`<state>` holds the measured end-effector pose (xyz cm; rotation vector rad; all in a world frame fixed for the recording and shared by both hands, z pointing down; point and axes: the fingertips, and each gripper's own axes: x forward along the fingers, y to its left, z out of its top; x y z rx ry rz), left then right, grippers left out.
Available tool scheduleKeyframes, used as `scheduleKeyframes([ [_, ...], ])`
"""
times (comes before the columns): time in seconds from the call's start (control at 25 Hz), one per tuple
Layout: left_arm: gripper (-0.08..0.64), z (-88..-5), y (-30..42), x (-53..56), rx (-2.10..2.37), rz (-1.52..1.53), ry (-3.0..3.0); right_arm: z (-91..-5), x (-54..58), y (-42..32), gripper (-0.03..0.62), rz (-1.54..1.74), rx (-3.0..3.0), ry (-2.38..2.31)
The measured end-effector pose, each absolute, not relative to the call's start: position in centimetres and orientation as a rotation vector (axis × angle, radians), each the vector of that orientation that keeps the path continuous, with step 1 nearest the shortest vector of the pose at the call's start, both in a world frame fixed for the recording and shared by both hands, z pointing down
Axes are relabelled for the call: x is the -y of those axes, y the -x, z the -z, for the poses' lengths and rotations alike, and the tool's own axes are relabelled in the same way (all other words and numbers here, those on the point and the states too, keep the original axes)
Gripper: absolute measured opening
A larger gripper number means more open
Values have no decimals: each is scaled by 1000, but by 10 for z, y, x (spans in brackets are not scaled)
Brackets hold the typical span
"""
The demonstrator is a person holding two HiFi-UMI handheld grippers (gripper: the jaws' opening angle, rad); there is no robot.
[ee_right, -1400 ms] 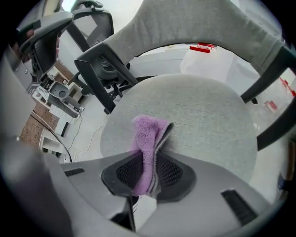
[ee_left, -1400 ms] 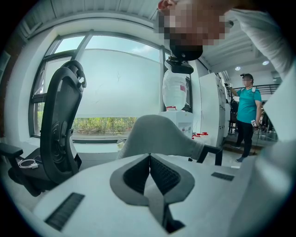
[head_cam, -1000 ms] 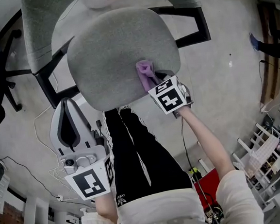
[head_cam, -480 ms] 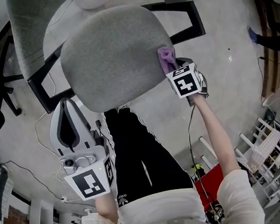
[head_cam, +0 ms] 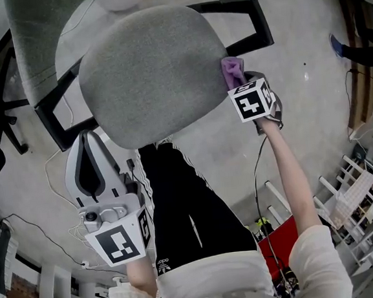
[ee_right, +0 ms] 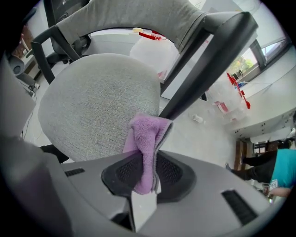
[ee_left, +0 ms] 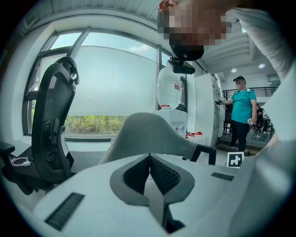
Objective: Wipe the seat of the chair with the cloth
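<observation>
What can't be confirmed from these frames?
- Whether the cloth touches the seat: in the head view the right gripper covers its lower part, and the right gripper view's angle leaves it unclear.
- Top of the backrest: head view, cut off by the top edge.
- Dirt on the seat: too fine in every view.

Person: cream-white top point(head_cam: 211, 284) with sleeves point(head_cam: 320, 256) ending at the elbow; black trousers point(head_cam: 178, 198) with white side stripes. Left gripper point(head_cam: 89, 139) and right gripper point(head_cam: 237, 82): pale grey shells, dark ribbed pads point(ee_left: 163, 174), each with a cube point(head_cam: 254, 101) of black-and-white square markers. Thin black cable point(head_cam: 255, 171) off the right gripper.
</observation>
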<state>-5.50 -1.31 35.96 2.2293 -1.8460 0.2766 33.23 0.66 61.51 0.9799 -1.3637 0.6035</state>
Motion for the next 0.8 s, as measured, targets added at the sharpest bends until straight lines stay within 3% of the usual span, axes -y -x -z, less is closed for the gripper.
scheduleKeyframes([
  [0.48,14,-327,60,21,1878,-243,-2277,-552,11,-296,81,-628,1445,-1104],
  [0.8,14,-229,64,32,1920,-129,-2352,-402,37,-233,81,-618,1660,-1298],
])
